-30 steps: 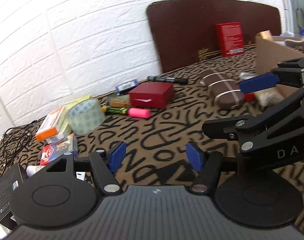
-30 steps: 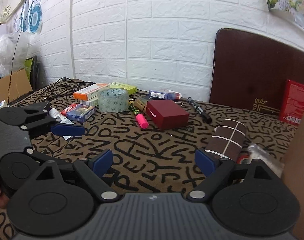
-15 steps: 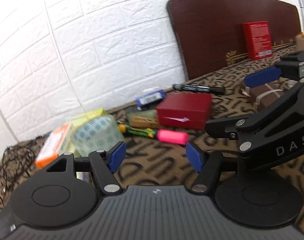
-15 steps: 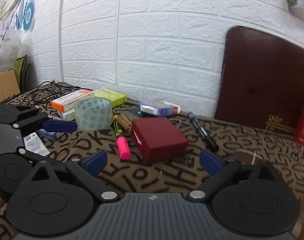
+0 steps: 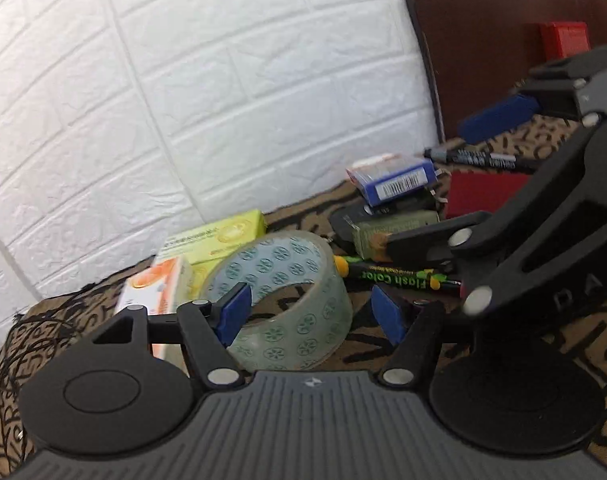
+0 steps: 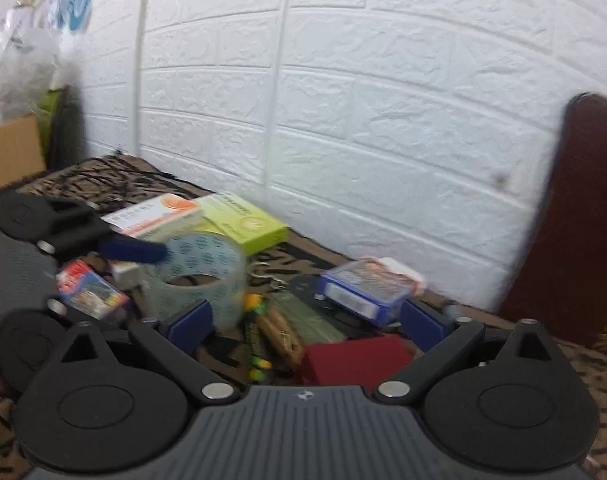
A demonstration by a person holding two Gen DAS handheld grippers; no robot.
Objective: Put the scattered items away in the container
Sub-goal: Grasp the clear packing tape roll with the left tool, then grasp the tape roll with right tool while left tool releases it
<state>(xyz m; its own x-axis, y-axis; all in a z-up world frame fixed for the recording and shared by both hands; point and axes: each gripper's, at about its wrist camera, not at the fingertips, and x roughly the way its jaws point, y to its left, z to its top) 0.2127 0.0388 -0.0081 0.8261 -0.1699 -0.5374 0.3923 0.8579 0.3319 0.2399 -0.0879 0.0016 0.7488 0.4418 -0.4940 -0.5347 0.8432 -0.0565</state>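
- So, the left gripper (image 5: 311, 314) has its blue-padded jaws spread wide, with the clear roll of packing tape printed with teal flower dots (image 5: 287, 296) sitting between them; its left pad overlaps the roll's near rim, can't tell if it's actually touching.
- Tape roll lies tilted on the tan cloth with black squiggle lettering (image 5: 363, 344), hole facing the left wrist camera.
- At 10 o'clock from the roll, right against it, is the white and orange cardboard box (image 5: 159, 284), and at 12 o'clock the lime-green flat carton (image 5: 219, 236).
- At 3 o'clock from the roll lies the black highlighter pen labelled Flash Color (image 5: 395, 278), and past it at 2 o'clock an olive-green packet (image 5: 395, 228) with the blue card box with a barcode (image 5: 395, 178) stacked higher up.
- Further out at 2 o'clock: a black marker pen (image 5: 483, 158) by the dark brown board (image 5: 483, 40), and the dark red square box (image 5: 483, 196) just under it.
- The right gripper (image 6: 303, 324) is also wide open and holds nothing; the dark red box sits low between its pads, the blue card box near its right pad.
- In the right wrist view the left gripper's blue pad comes in from 9 o'clock over the tape roll, with a small red and blue card pack (image 6: 89, 288) at 8 o'clock of the roll.
- White brick-pattern wall (image 6: 343, 100) runs behind everything; the right view is pretty blurry.
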